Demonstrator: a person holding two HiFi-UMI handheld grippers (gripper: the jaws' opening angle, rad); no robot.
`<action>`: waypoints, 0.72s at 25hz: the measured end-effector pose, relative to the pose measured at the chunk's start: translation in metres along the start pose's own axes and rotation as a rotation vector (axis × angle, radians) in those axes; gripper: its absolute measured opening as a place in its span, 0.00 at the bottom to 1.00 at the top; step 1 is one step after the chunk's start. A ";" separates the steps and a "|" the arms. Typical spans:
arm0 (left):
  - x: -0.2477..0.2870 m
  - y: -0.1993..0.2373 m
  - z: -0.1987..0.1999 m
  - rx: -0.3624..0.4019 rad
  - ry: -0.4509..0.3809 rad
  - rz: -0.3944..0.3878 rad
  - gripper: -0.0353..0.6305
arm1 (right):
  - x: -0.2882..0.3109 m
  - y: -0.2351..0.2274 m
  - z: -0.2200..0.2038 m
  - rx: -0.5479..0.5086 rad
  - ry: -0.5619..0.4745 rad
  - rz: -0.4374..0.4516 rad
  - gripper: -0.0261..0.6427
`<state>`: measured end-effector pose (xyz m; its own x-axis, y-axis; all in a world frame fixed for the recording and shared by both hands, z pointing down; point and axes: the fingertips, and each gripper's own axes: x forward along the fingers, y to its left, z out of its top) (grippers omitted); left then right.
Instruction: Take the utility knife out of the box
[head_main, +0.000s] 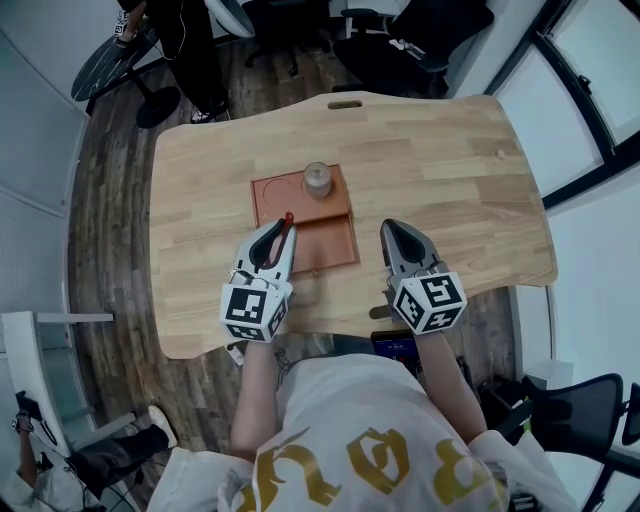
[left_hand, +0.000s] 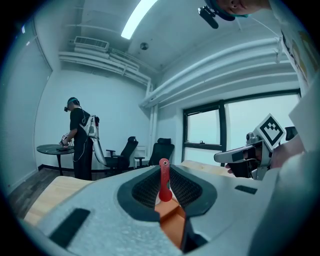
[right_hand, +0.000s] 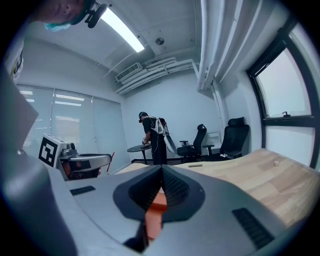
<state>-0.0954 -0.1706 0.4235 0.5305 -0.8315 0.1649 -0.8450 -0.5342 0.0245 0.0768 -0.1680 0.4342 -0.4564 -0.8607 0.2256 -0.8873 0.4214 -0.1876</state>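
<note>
A slim red knife (left_hand: 164, 180) is clamped between the jaws of the left hand-held gripper (head_main: 281, 232). It is held upright, with its rounded end, pierced by a small hole, standing just above the ribbed black pads. The knife is held above the near left part of the box (head_main: 330, 245). The box is a flat, rectangular tray of matt terracotta colour, laid out in a far and a near section and set near the middle of the table (head_main: 450, 170). A small round, pale container (head_main: 317, 180) is stood in the far section. The table is made of pale wood with a visible grain and softly curved edges. The right hand-held gripper (head_main: 393, 228) is held near the box's right edge, with its jaws pressed together and nothing between them. Both grippers are formed as smooth grey shells, and each carries a cube with black-and-white square markers.
</note>
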 end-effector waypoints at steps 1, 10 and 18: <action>0.001 0.000 -0.001 -0.003 0.001 -0.001 0.14 | 0.000 -0.001 -0.001 0.001 0.002 0.000 0.06; 0.007 0.000 -0.008 -0.022 0.014 -0.015 0.14 | 0.004 -0.006 -0.004 0.002 0.016 -0.007 0.06; 0.009 0.004 -0.011 -0.020 0.019 -0.022 0.14 | 0.009 -0.005 -0.006 -0.001 0.021 -0.008 0.06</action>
<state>-0.0945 -0.1783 0.4358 0.5475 -0.8165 0.1833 -0.8345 -0.5488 0.0484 0.0771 -0.1762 0.4426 -0.4506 -0.8578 0.2473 -0.8910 0.4148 -0.1848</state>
